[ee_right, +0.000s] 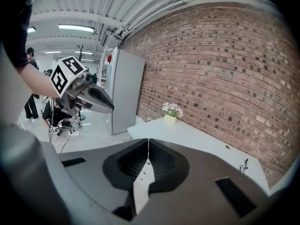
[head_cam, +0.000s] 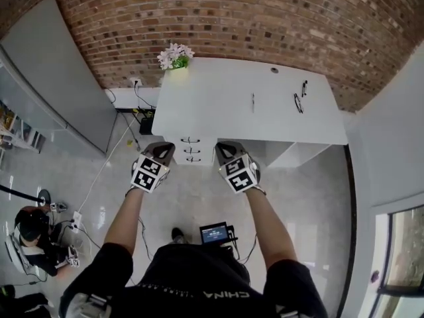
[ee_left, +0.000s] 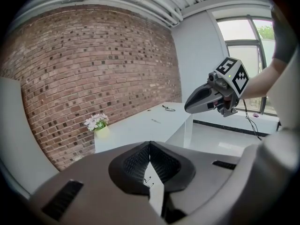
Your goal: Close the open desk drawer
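White desk [head_cam: 245, 101] by brick wall [head_cam: 232, 18] — its drawers [head_cam: 190, 150] show three dark handles.

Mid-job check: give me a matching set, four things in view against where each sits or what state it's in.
1 flowers
2 left gripper
3 brick wall
4 drawer handles

a jaws together, nothing between
b front of the white desk
c desktop's far left corner
d behind the desk

Pairs: 1c, 2a, 3d, 4b
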